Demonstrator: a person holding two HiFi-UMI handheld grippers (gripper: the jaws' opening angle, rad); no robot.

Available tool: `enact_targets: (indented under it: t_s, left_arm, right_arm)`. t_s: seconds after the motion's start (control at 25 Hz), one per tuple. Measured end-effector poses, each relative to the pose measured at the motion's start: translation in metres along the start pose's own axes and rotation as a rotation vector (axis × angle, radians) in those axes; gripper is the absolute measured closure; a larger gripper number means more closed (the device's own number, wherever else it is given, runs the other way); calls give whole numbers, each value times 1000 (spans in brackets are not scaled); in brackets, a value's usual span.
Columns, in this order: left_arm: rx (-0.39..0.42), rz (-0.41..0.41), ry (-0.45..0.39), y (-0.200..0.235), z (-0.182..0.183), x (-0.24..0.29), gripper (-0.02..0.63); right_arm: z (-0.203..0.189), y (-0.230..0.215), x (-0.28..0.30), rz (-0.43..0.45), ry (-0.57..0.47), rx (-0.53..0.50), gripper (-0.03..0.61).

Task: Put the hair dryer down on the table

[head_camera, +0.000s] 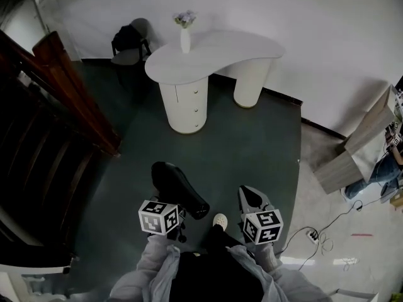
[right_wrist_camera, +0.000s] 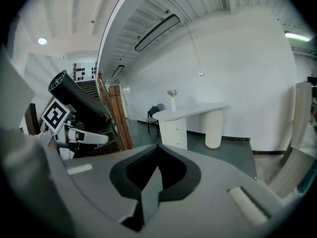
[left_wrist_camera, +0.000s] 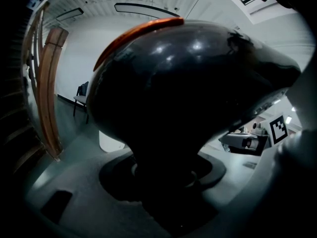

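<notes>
A glossy black hair dryer (head_camera: 180,189) with an orange band hangs over the dark green floor, low in the head view. My left gripper (head_camera: 179,214) is shut on its handle. Its bulky body (left_wrist_camera: 188,88) fills the left gripper view, and the handle runs down between the jaws of the left gripper (left_wrist_camera: 166,178). My right gripper (head_camera: 250,197) is beside it on the right, shut with nothing held. Its jaws meet in the right gripper view (right_wrist_camera: 157,168), which also shows the hair dryer (right_wrist_camera: 74,99) at the left. The white curved table (head_camera: 214,52) stands well ahead.
A white vase of flowers (head_camera: 184,35) stands on the table's left part. A dark chair (head_camera: 130,43) sits behind it by the wall. A wooden stair rail (head_camera: 75,93) runs along the left. Wooden boxes (head_camera: 352,150) and a cable (head_camera: 321,231) lie on the right.
</notes>
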State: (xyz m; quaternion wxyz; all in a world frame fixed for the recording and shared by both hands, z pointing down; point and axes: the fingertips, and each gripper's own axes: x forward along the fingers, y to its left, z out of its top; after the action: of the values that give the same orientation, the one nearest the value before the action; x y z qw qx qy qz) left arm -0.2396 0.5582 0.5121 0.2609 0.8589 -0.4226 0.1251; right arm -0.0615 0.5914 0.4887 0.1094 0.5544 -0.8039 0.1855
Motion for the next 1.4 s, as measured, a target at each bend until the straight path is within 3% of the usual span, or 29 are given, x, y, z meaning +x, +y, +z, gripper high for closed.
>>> enact_targets:
  t_s: [0.24, 0.48, 0.92, 1.12, 1.4]
  left_arm:
    - [-17, 15, -21, 5, 49, 79, 360]
    - [-4, 42, -31, 12, 69, 130, 360]
    - [-18, 88, -40, 42, 109, 169, 360]
    - [-75, 72, -39, 62, 126, 206, 360]
    - [-94, 35, -63, 108, 198, 275, 360]
  right_arm:
    - [44, -68, 57, 31, -15, -4, 569]
    - [56, -115, 94, 48, -10, 0, 569]
    - [74, -142, 140, 76, 17, 27, 569]
    - [88, -164, 178, 71, 25, 33, 569]
    - [142, -196, 262, 62, 11, 28, 569]
